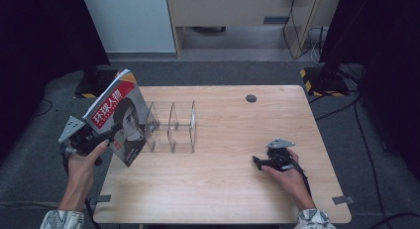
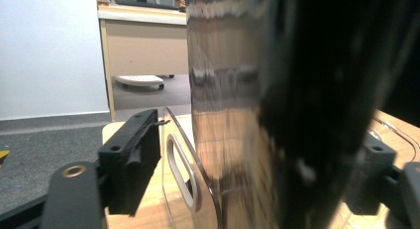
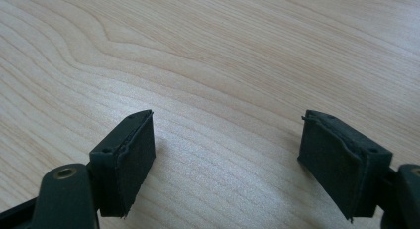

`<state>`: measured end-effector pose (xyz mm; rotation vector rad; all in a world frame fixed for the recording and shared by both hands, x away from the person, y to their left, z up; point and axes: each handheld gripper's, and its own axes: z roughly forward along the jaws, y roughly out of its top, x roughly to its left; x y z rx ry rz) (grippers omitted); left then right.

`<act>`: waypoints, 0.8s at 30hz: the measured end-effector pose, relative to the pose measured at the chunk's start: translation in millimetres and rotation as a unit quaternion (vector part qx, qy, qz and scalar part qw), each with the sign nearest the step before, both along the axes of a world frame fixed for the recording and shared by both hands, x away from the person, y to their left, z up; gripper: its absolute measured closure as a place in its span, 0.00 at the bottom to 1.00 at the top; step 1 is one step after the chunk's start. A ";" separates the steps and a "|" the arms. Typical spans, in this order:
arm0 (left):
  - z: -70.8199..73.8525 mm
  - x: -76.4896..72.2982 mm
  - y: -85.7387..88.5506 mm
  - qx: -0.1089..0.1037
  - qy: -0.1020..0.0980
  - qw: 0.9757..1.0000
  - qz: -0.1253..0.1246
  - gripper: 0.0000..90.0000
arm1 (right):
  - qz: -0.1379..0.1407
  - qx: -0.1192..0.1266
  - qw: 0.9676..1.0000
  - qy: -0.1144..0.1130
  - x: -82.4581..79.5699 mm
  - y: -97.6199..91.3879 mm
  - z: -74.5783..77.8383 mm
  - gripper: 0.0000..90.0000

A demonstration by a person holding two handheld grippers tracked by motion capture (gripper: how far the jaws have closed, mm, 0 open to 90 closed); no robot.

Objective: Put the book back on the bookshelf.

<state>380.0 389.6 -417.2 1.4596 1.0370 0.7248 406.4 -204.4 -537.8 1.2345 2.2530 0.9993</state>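
A magazine [image 1: 116,107] with a red title band and a portrait on its cover leans tilted to the left at the left end of a clear acrylic rack [image 1: 181,125]. My left gripper [image 1: 116,130] reaches in at the magazine's lower left edge. In the left gripper view the magazine [image 2: 297,115] stands between the jaws of the left gripper [image 2: 257,140]. The left pad [image 2: 133,159] is apart from the cover, with the rack's clear divider [image 2: 183,174] in the gap. My right gripper [image 1: 255,161] rests low over the table, its jaws wide with bare wood between them in its own view [image 3: 225,140].
The wooden table [image 1: 223,189] has a round grommet hole [image 1: 251,98] near its far edge. Grey carpet surrounds the table. Cables and black stands with striped bases [image 1: 317,80] sit at the far right. A pale cabinet [image 1: 237,11] stands behind.
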 end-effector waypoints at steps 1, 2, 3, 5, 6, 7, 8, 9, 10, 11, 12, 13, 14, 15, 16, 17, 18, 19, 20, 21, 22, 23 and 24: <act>-0.9 -1.0 0.2 0.000 0.001 1.000 -0.003 0.21 | 0.000 0.000 1.000 0.000 0.0 0.0 0.0 0.24; -1.7 -2.0 0.0 0.001 0.001 1.000 -0.003 0.19 | -0.001 0.001 1.000 0.001 -0.2 0.2 0.0 0.24; -2.6 -2.9 -0.1 0.003 0.002 1.000 -0.004 0.18 | -0.001 0.001 1.000 0.001 -0.2 0.2 0.0 0.24; -5.3 -4.3 -0.1 0.003 0.005 1.000 -0.006 0.15 | 0.000 0.001 1.000 0.000 -0.2 0.2 0.0 0.24; -7.5 -4.9 -0.3 0.001 0.008 1.000 -0.008 0.14 | -0.001 0.001 1.000 0.000 -0.2 0.3 0.0 0.24; -9.9 -5.2 -0.2 -0.002 0.011 1.000 -0.011 0.13 | -0.001 0.001 1.000 0.000 -0.3 0.3 0.0 0.24; -12.1 -5.9 -0.3 -0.002 0.014 1.000 -0.013 0.11 | 0.000 0.000 1.000 0.000 -0.4 0.2 0.0 0.24; -13.9 -6.6 -0.3 -0.002 0.016 1.000 -0.013 0.11 | 0.000 0.000 1.000 0.002 -0.6 0.2 0.1 0.24; -14.7 -7.3 0.1 0.000 0.017 1.000 -0.012 0.10 | 0.000 0.000 1.000 0.001 -0.7 0.3 0.0 0.24; -15.5 -8.6 1.1 0.001 0.017 1.000 -0.008 0.09 | 0.000 0.000 1.000 0.001 -0.8 0.3 0.0 0.24; -15.5 -9.2 2.0 -0.001 0.017 1.000 -0.007 0.09 | 0.000 0.000 1.000 0.001 -0.8 0.3 0.0 0.24; -15.1 -10.1 3.5 -0.003 0.018 1.000 -0.007 0.09 | 0.000 0.000 1.000 0.001 -0.8 0.3 0.0 0.24; -14.7 -10.6 4.3 -0.002 0.017 1.000 -0.007 0.09 | 0.000 0.000 1.000 0.001 -0.8 0.3 0.0 0.24; -14.5 -11.4 5.0 -0.003 0.017 1.000 -0.007 0.09 | 0.000 0.000 1.000 0.001 -0.8 0.3 0.0 0.24; -14.6 -11.9 5.3 -0.001 0.018 1.000 -0.007 0.09 | 0.000 0.000 1.000 0.001 -0.8 0.4 0.0 0.24; -14.9 -12.7 5.5 0.002 0.020 1.000 -0.008 0.09 | 0.000 0.000 1.000 0.001 -0.9 0.4 0.0 0.24; -15.6 -13.5 5.4 0.005 0.022 1.000 -0.008 0.09 | 0.000 0.000 1.000 0.001 -0.9 0.4 0.0 0.24; -16.5 -14.4 5.4 0.009 0.024 1.000 -0.009 0.09 | 0.000 0.000 1.000 0.001 -0.9 0.4 0.0 0.24; -17.3 -15.1 5.4 0.012 0.026 1.000 -0.008 0.09 | -0.001 0.000 1.000 0.001 -0.9 0.4 0.0 0.24; -18.5 -16.4 5.8 0.014 0.027 0.999 -0.008 0.09 | 0.000 0.000 1.000 0.001 -0.9 0.4 0.0 0.24; -19.2 -17.3 6.1 0.013 0.029 0.999 -0.008 0.09 | 0.000 0.000 1.000 0.001 -0.9 0.4 0.0 0.24; -19.5 -18.3 6.5 0.013 0.029 0.999 -0.008 0.09 | 0.000 0.000 1.000 0.001 -0.9 0.4 0.0 0.24; -19.6 -19.0 6.8 0.013 0.029 0.999 -0.008 0.09 | 0.000 0.000 1.000 0.001 -0.9 0.4 0.0 0.24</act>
